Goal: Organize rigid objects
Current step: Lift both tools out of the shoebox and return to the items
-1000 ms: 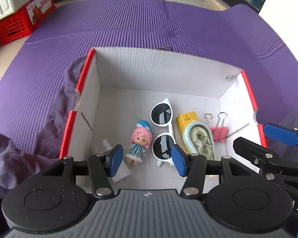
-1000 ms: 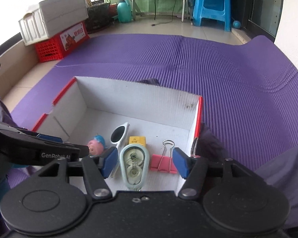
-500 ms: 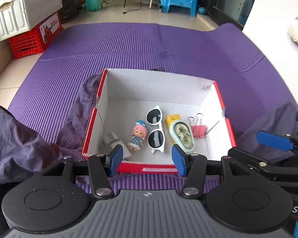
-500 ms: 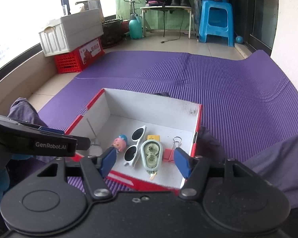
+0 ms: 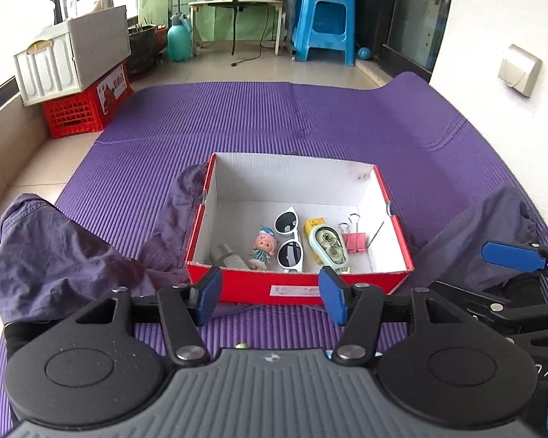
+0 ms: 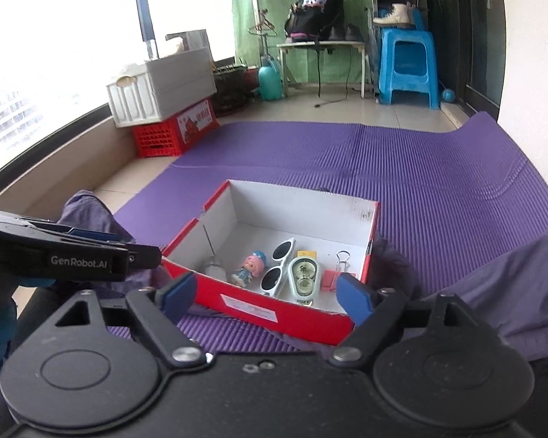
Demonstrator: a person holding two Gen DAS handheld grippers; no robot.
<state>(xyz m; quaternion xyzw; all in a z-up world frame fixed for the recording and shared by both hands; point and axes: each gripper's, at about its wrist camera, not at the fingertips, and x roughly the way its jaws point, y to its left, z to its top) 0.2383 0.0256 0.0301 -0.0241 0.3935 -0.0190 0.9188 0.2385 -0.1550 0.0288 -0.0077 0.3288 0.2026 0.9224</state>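
Purple ribbed mat (image 5: 274,124) covers the floor, running far and wide around a red shoebox (image 5: 296,286) with a white interior; bare mat lies beyond the far wall, while dark purple cloth (image 5: 54,255) crowds the box's left and right sides. Only the right wrist view shows the bright window on the left; only the left wrist view shows the wall socket on the right. Inside the box lie white sunglasses (image 5: 288,242), a pale green correction tape (image 5: 328,246), a small doll (image 5: 263,246), a pink binder clip (image 5: 354,241) and a grey cylinder (image 5: 228,257). Left gripper (image 5: 270,292) and right gripper (image 6: 266,294) both hang spread apart and empty, just near of the box's near wall.
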